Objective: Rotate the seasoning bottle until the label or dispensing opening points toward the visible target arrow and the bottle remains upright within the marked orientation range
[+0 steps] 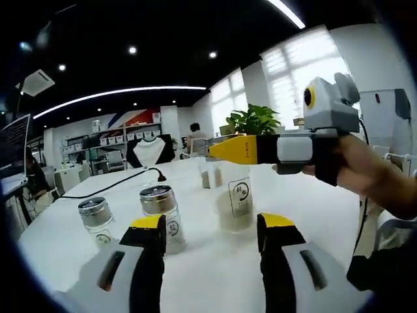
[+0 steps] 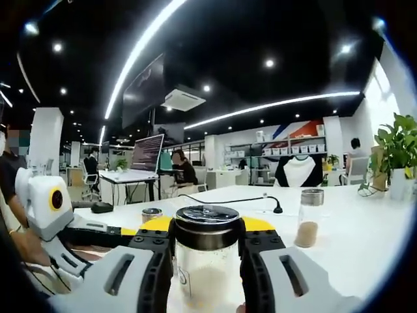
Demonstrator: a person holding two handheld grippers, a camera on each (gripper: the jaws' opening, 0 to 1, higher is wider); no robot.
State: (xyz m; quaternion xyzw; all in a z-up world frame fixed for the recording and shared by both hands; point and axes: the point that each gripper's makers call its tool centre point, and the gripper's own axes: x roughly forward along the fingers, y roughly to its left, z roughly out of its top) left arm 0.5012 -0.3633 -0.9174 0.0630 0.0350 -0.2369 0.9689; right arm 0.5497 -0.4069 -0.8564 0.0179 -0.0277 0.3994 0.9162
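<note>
Right gripper (image 2: pixel 207 261): fingers (image 2: pixel 155 274) closed on the seasoning bottle (image 2: pixel 206 257), upright on the white worktop (image 2: pixel 365 241).
Left gripper (image 1: pixel 212 251): fingers (image 1: pixel 148 261) open, empty, near two metal-capped jars (image 1: pixel 161 215) and a labelled cup (image 1: pixel 236 202).
Handling: turn slowly about the vertical axis, grip level; no target arrow visible, so confirm heading before release.
Bottle: clear glass, pale granules, dark metal cap.
Beyond: black cable (image 2: pixel 260 199), small jar (image 2: pixel 309 225), potted plant (image 2: pixel 397 147).

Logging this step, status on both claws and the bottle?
Right claw shut on clear glass seasoning bottle with metal cap, upright. Left claw open. Two more capped jars stand close by.
</note>
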